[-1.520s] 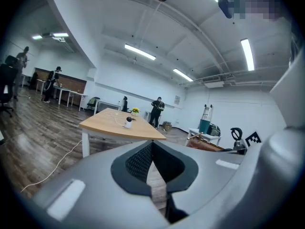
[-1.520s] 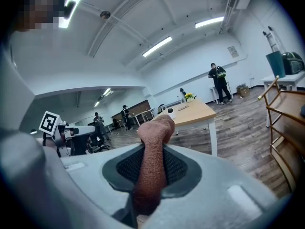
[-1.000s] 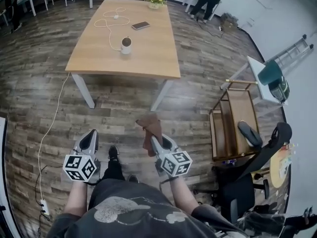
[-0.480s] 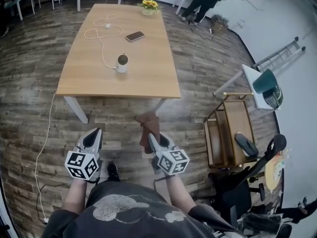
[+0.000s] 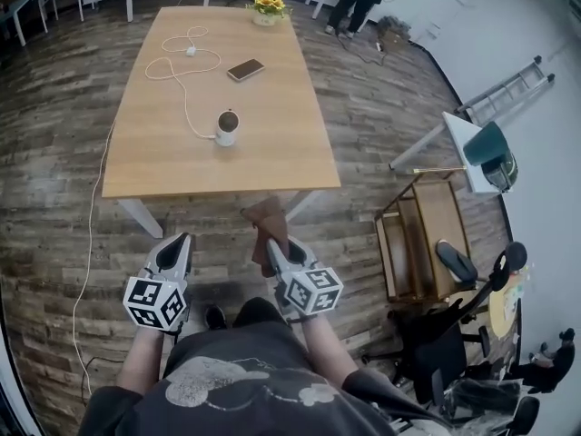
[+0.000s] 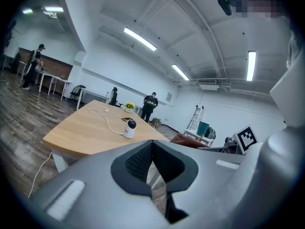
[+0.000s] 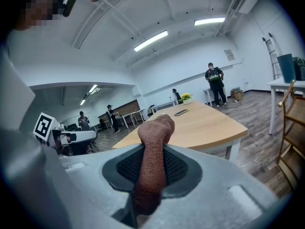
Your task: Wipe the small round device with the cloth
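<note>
- Brown cloth (image 5: pixel 267 228) is clamped in the right gripper (image 5: pixel 272 246). In the right gripper view, the jaws press on it from both sides, and the cloth (image 7: pixel 153 156) rises above them as a bunched roll.
- Left gripper (image 5: pixel 181 243): jaws pressed together with nothing between them (the left gripper view shows the pads meeting along one line).
- Both grippers are held above the wood floor (image 5: pixel 54 198), just short of the near edge of the wooden table (image 5: pixel 281 153).
- Small round device (image 5: pixel 227 127), white with a dark face, stands upright near the middle of the table, well apart from both grippers and the cloth.
- White cable (image 5: pixel 186 98) runs from the device to loops farther along the table.
- Phone (image 5: pixel 245 69) lies beyond the device.
</note>
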